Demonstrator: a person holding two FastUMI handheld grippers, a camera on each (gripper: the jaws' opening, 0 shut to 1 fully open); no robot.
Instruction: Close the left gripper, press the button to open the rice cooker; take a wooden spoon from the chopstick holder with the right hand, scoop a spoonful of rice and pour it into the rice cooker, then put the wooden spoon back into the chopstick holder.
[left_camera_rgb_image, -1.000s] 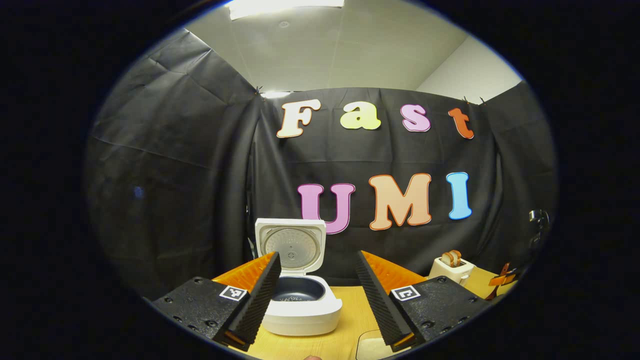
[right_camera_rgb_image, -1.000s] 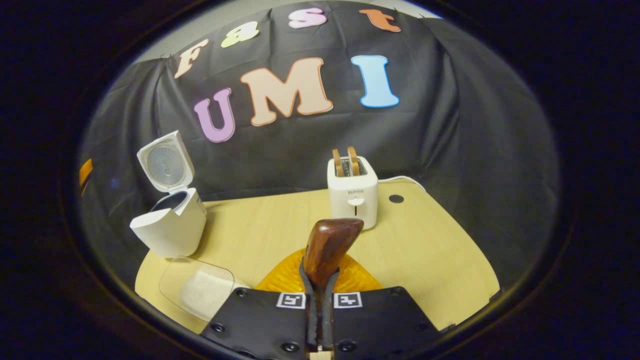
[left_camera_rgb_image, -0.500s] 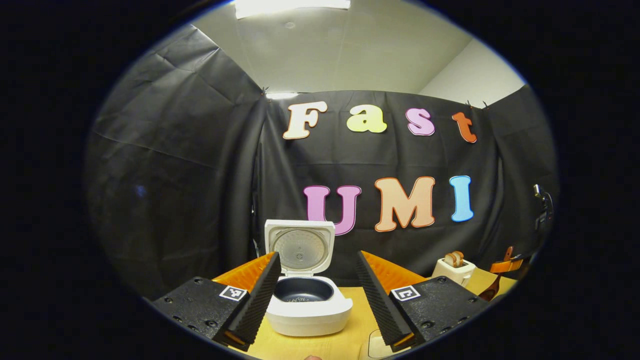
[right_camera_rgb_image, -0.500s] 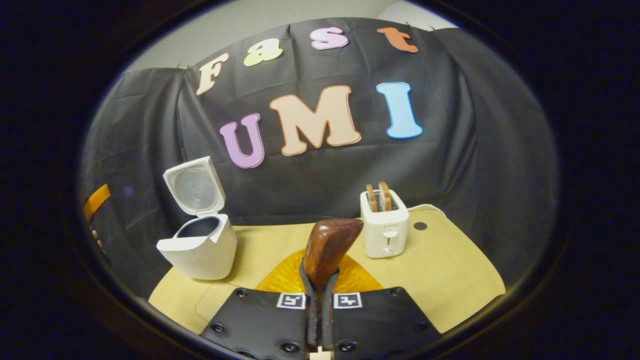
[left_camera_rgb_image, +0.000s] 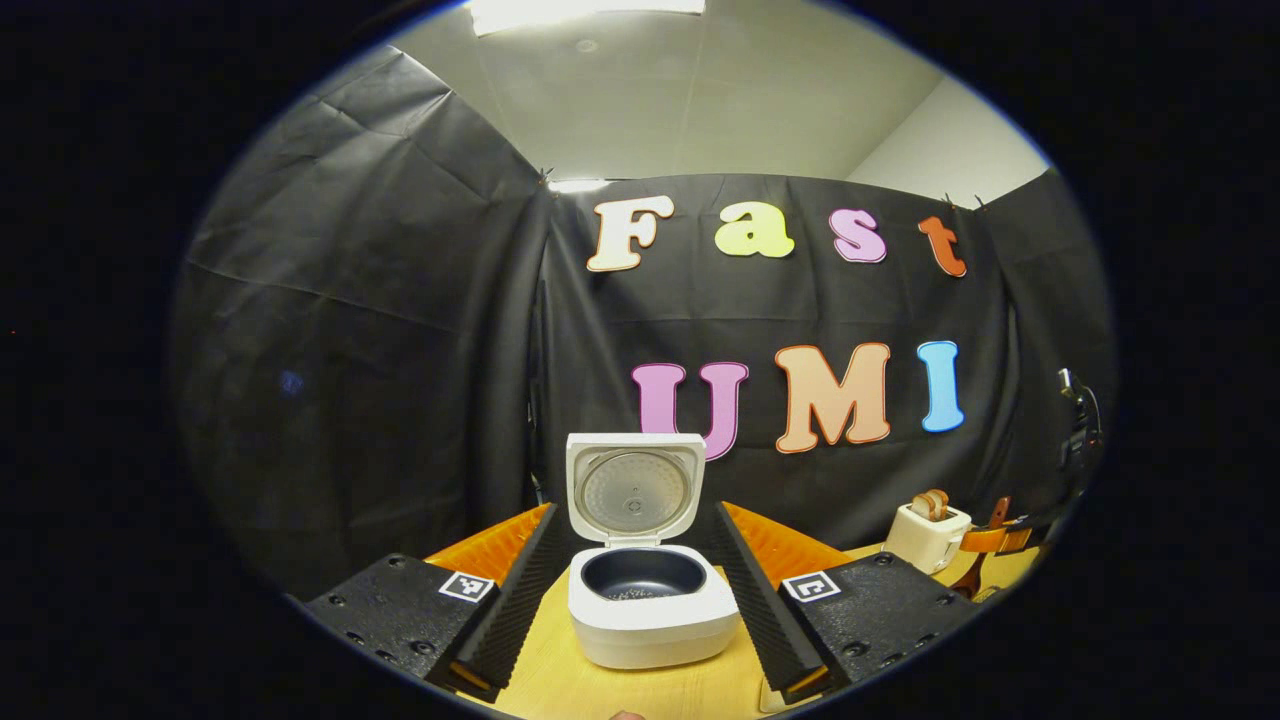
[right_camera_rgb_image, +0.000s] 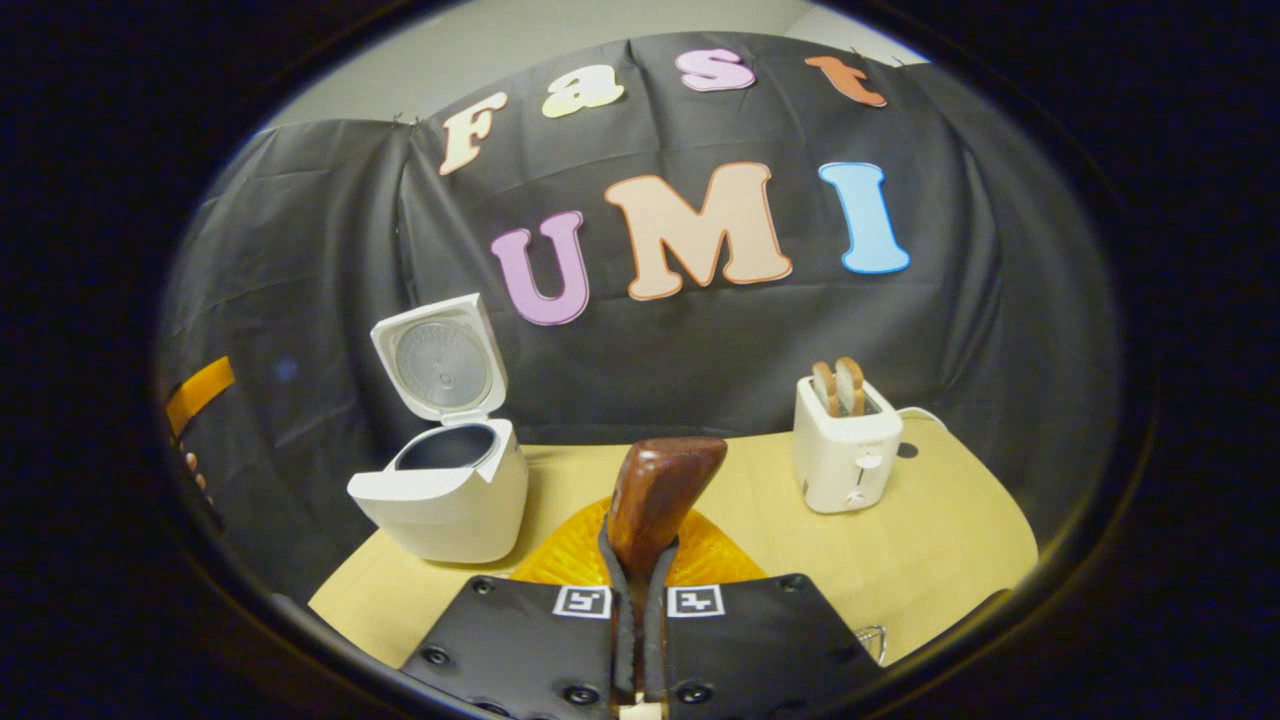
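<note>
The white rice cooker (left_camera_rgb_image: 652, 625) stands on the table with its lid (left_camera_rgb_image: 635, 488) up, and a few grains lie in the dark pot (left_camera_rgb_image: 640, 578). My left gripper (left_camera_rgb_image: 635, 515) is open, and the cooker sits framed between its fingers, farther off. My right gripper (right_camera_rgb_image: 640, 560) is shut on the wooden spoon (right_camera_rgb_image: 660, 485), whose broad brown end sticks up past the fingertips. The cooker (right_camera_rgb_image: 445, 500) stands to that gripper's front left. In the left gripper view the right gripper (left_camera_rgb_image: 1000, 538) and the spoon (left_camera_rgb_image: 972, 578) are at the far right.
A white toaster (right_camera_rgb_image: 845, 455) with two bread slices stands at the table's back right (left_camera_rgb_image: 927, 535). A bit of wire rim (right_camera_rgb_image: 870, 635) shows by the right gripper. The left gripper (right_camera_rgb_image: 198, 390) and a hand (right_camera_rgb_image: 195, 475) are at the left edge. Bare tabletop (right_camera_rgb_image: 760, 545) lies between cooker and toaster.
The right gripper with the spoon has swung away from the rice tray, which has left its view. The left gripper has turned, so the cooker now sits between its fingers.
</note>
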